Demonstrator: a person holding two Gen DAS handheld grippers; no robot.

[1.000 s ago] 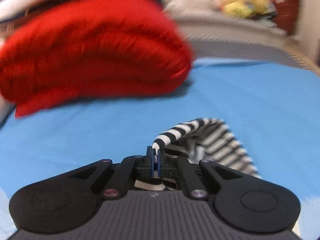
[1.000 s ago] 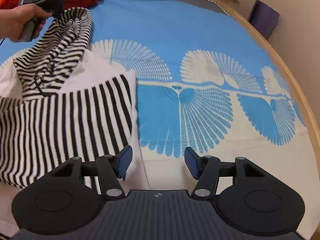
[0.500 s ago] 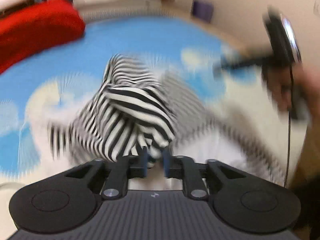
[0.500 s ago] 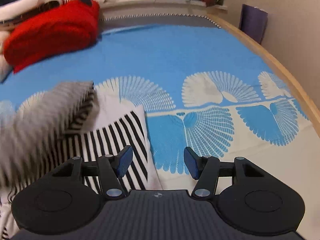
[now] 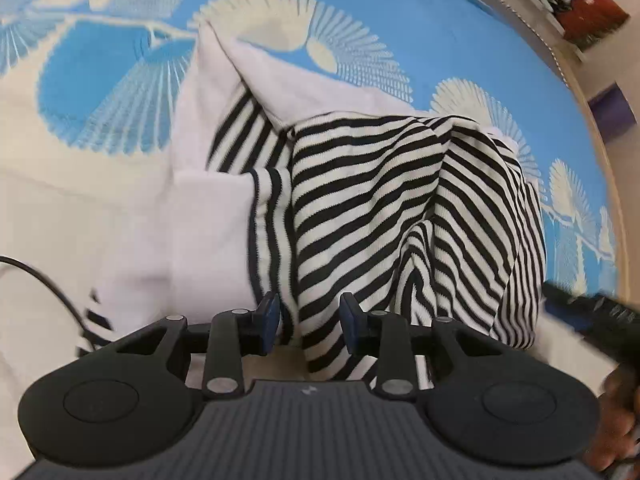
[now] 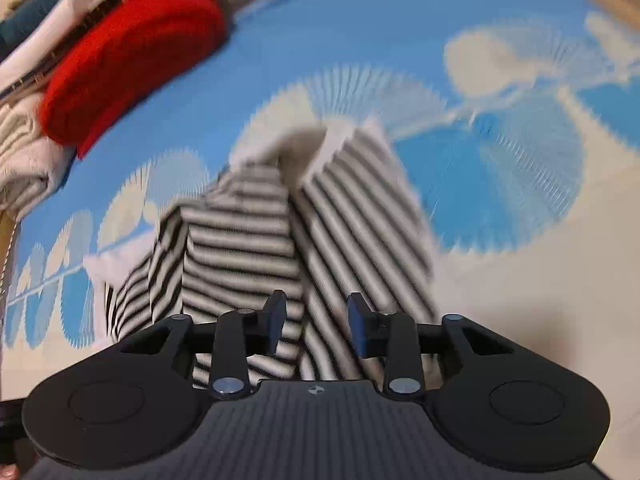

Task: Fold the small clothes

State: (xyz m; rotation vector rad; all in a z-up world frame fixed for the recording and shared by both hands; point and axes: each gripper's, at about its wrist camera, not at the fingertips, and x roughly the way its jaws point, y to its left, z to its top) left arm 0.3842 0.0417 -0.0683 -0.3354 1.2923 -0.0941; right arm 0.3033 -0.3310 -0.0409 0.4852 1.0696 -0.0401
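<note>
Both grippers, left [image 5: 308, 323] opening, right [image 6: 316, 325] closing, striped garment [image 5: 380, 216] loosely between unpressed pads.

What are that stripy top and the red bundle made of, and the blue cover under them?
The stripy top looks like fine ribbed knit, probably cotton jersey: tiny ribs show and it drapes in soft folds. The red bundle seems a thicker, fuzzy knit, perhaps wool or fleece, though blur hides detail. The blue cover appears to be matt woven cloth with a white fan pattern.

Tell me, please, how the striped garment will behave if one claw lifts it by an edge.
The striped garment would probably sag and drape rather than hold shape: it already lies in soft, bunched folds. It looks thin and light, so lifting should be easy. Folded layers may slide apart, since nothing pins them.
</note>
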